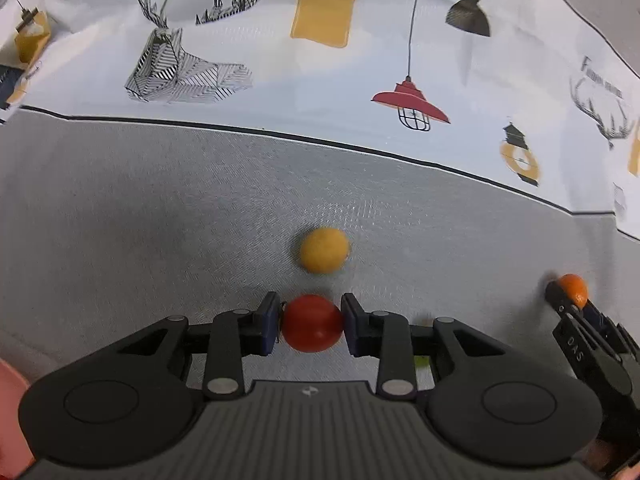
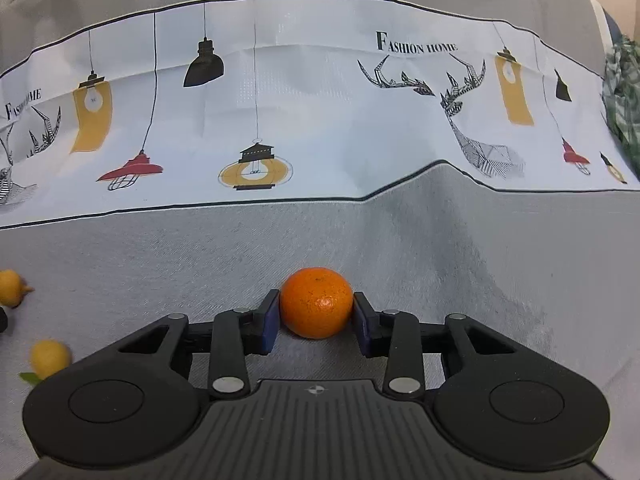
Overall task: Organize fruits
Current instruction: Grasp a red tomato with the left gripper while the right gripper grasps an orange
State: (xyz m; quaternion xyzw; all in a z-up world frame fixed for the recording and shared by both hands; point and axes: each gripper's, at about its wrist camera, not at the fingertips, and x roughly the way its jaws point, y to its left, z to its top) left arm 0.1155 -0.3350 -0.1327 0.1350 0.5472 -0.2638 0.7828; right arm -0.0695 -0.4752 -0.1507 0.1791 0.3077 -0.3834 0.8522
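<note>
In the left wrist view my left gripper is shut on a red round fruit, like a tomato, with both blue pads touching its sides. A yellow round fruit lies on the grey cloth just beyond it. In the right wrist view my right gripper is shut on an orange mandarin. The same gripper and mandarin show at the right edge of the left wrist view. Two yellow fruits lie at the left edge of the right wrist view.
A grey tablecloth covers the table, with a white printed band of lamps and deer beyond it. A pink object sits at the lower left. A green patterned cloth is at the far right.
</note>
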